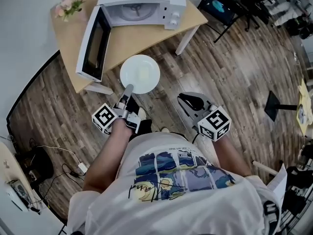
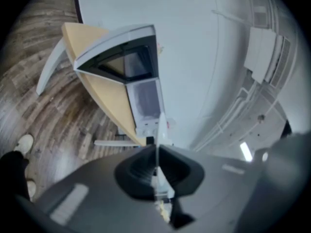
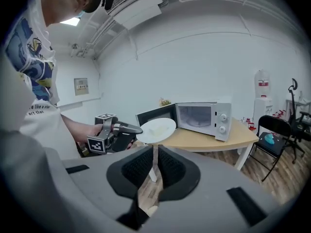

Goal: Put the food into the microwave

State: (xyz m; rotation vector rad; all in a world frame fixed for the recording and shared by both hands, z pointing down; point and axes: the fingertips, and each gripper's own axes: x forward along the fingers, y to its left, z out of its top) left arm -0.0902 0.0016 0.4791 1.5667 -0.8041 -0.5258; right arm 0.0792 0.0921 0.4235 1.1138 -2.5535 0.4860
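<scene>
A white plate (image 1: 140, 74) carrying a pale piece of food (image 1: 143, 74) hangs level in front of the wooden table (image 1: 132, 40). My left gripper (image 1: 128, 89) is shut on the plate's near rim; in the left gripper view the plate (image 2: 159, 130) shows edge-on between the pads. The white microwave (image 1: 142, 4) stands on the table with its door (image 1: 93, 45) swung wide open and its cavity empty. My right gripper (image 1: 188, 101) is lower right of the plate, shut and empty. The right gripper view shows the plate (image 3: 156, 129), left gripper (image 3: 121, 130) and microwave (image 3: 204, 118) ahead.
A small bunch of flowers (image 1: 68, 6) sits at the table's far left corner. A black chair (image 1: 220, 6) stands right of the table, with a black stand base (image 1: 276, 106) on the floor farther right. Cables and a dark bag (image 1: 34, 163) lie at the left wall.
</scene>
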